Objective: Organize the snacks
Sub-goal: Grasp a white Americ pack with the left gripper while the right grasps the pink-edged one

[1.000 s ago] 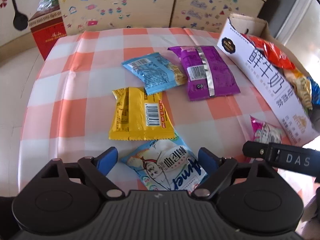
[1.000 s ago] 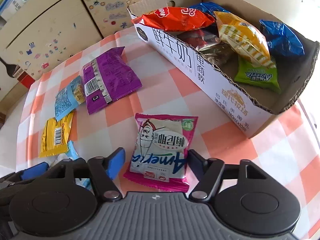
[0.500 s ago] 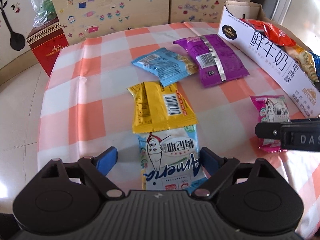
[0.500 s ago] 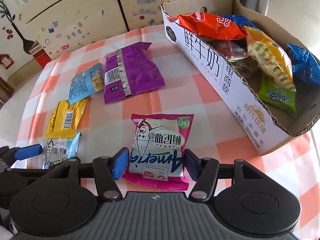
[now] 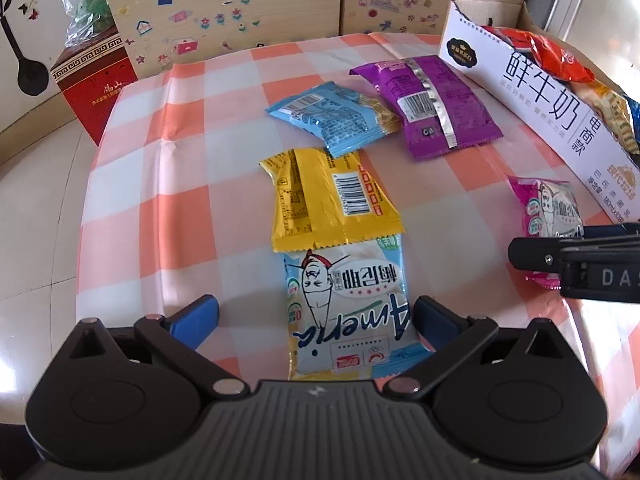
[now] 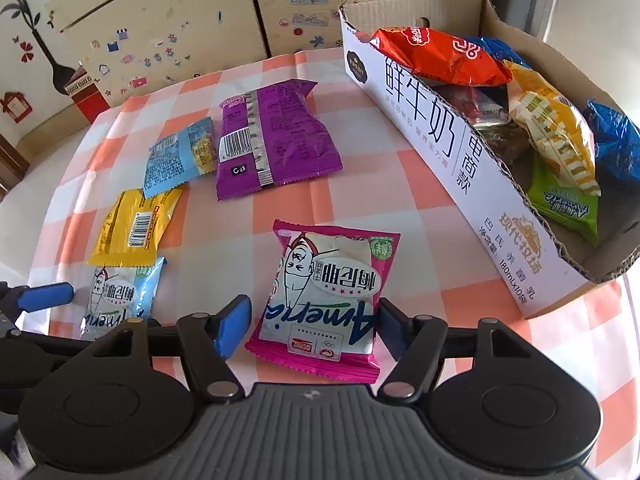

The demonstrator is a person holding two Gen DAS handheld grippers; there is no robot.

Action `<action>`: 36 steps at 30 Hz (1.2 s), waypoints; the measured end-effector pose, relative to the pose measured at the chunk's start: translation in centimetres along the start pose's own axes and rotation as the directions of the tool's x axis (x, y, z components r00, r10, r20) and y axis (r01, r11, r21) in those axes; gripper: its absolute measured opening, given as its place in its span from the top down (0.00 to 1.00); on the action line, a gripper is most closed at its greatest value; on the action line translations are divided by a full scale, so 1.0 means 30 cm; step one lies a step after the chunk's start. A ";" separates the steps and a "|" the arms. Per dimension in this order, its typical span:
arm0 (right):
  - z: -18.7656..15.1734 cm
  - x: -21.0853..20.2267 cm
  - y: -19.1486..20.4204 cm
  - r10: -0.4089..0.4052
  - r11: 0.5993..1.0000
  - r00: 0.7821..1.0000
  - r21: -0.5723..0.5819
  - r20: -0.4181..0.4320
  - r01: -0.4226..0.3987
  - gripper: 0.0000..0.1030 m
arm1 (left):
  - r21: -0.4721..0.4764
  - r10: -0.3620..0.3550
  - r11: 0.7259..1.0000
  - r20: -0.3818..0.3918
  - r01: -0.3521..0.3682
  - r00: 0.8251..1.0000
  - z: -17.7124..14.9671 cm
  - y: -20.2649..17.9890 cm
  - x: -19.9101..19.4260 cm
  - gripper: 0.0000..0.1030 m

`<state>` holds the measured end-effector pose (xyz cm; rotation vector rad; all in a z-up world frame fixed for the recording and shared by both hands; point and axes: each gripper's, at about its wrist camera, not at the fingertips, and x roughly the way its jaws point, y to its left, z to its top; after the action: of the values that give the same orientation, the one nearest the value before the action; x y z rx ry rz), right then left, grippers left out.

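Snacks partly boxed point(image 6: 472, 168); five remain on my table. Both grippers, left point(image 5: 316, 316) and right point(image 6: 312, 324), are opening, astride the pale-blue packet point(image 5: 348, 304) and pink packet point(image 6: 324, 296), gripping nothing.

Left wrist view: close above checked tablecloth point(image 5: 168, 184), facing steeply down along own fingers. Right wrist view: same steep downward aim, set nearer cardboard box point(image 6: 460, 152). Shared by both: yellow packet point(image 5: 328, 200), purple packet point(image 6: 272, 140), box front, stickered cabinets point(image 5: 240, 8) behind.
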<state>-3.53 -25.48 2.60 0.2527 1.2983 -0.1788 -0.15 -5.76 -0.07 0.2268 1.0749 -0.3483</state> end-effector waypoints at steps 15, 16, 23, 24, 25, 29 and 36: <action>0.008 -0.041 0.012 0.016 0.999 0.999 -0.053 0.043 -0.014 0.43 | 0.113 -0.055 0.993 0.104 0.043 0.993 -0.008 -0.043 -0.038 0.52; 0.011 -0.045 0.012 0.017 0.998 0.999 -0.056 0.048 -0.014 0.43 | 0.115 -0.055 0.992 0.108 0.042 0.993 -0.009 -0.043 -0.039 0.52; 0.020 -0.091 -0.002 0.008 0.997 0.995 -0.072 0.097 -0.001 0.43 | 0.128 -0.062 0.991 0.159 0.042 0.985 -0.013 -0.052 -0.089 0.52; 0.021 -0.098 -0.004 0.009 0.997 0.995 -0.074 0.103 -0.002 0.43 | 0.134 -0.063 0.990 0.171 0.041 0.983 -0.011 -0.055 -0.100 0.52; 0.023 -0.106 -0.006 0.011 0.997 0.994 -0.075 0.109 -0.003 0.43 | 0.139 -0.064 0.989 0.182 0.039 0.981 -0.010 -0.058 -0.110 0.52; 0.028 -0.132 -0.014 0.019 0.997 0.991 -0.074 0.133 -0.009 0.43 | 0.140 -0.104 0.987 0.222 0.074 0.969 -0.002 -0.062 -0.150 0.52; 0.044 -0.176 -0.028 0.035 0.997 0.984 -0.074 0.173 -0.022 0.43 | 0.145 -0.146 0.983 0.269 0.110 0.952 0.015 -0.063 -0.195 0.52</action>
<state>-3.90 -26.73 7.96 0.1896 1.1247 -0.1263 -3.02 -6.69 5.30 0.2152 0.7910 -0.5509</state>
